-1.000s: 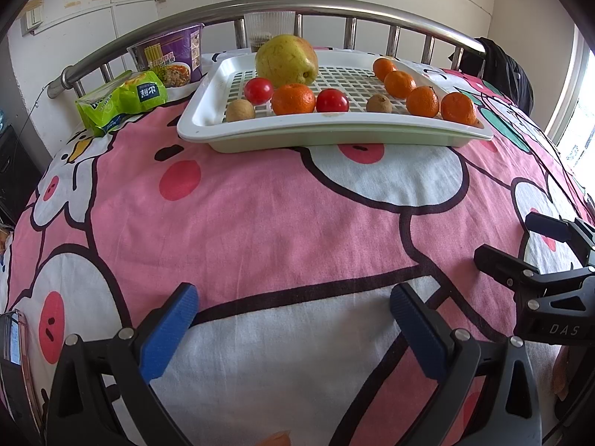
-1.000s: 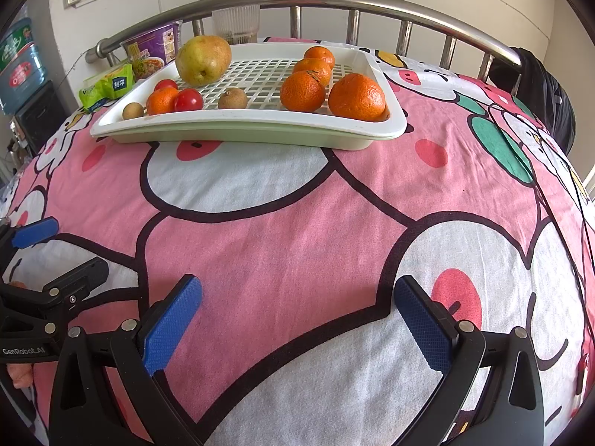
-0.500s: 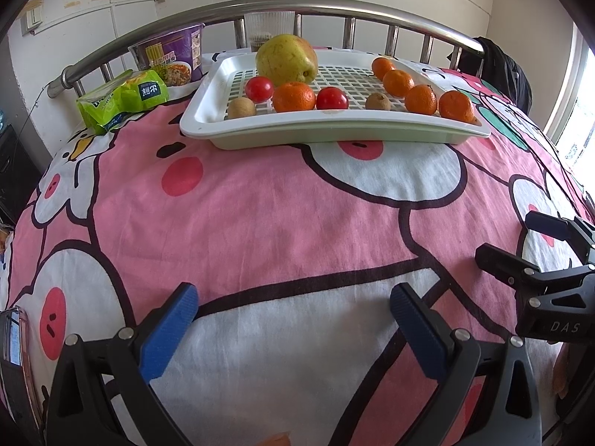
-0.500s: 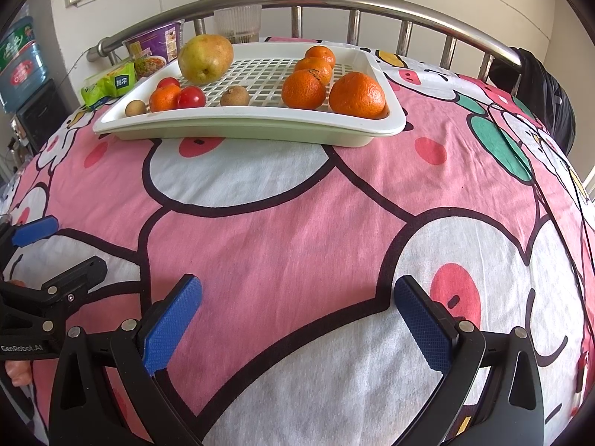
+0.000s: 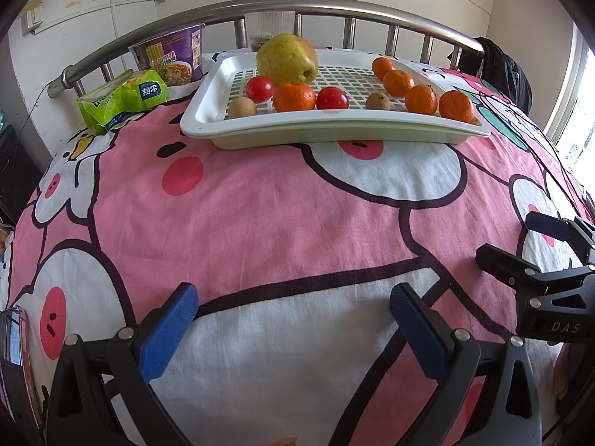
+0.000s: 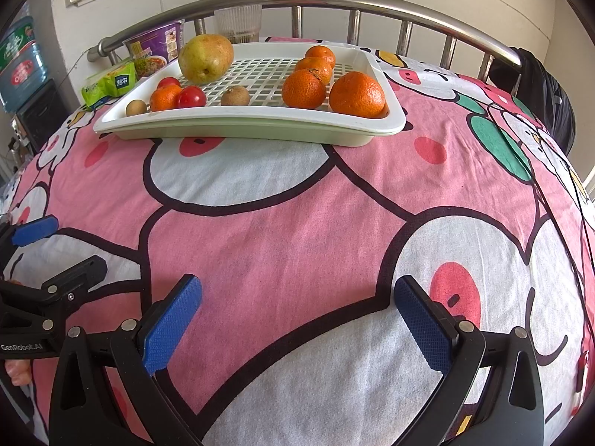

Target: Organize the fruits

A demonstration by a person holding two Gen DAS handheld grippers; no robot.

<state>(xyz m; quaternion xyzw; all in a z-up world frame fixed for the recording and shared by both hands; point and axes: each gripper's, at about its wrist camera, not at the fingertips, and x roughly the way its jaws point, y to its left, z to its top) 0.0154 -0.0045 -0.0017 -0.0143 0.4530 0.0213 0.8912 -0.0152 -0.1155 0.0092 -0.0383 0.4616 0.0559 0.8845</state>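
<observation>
Both grippers wait, spread and empty, low over the bedsheet while the fruit sits in the tray ahead.

We hold the left gripper (image 5: 293,312) and right gripper (image 6: 297,304) with jaws wide apart and nothing between them, well short of the white tray (image 5: 208,111) in the upper middle of both views; we judge this a start pose that keeps every fruit in sight. Four oranges (image 6: 357,89) line the tray's right side, while the pear (image 5: 286,59), tomatoes (image 5: 333,98), a lone orange (image 5: 294,96) and small brown fruits (image 5: 241,107) crowd its left, so sorting looks unfinished. Compared with a second ago, the tray sits slightly lower and larger in frame: we have edged toward it, jaws unchanged.
</observation>
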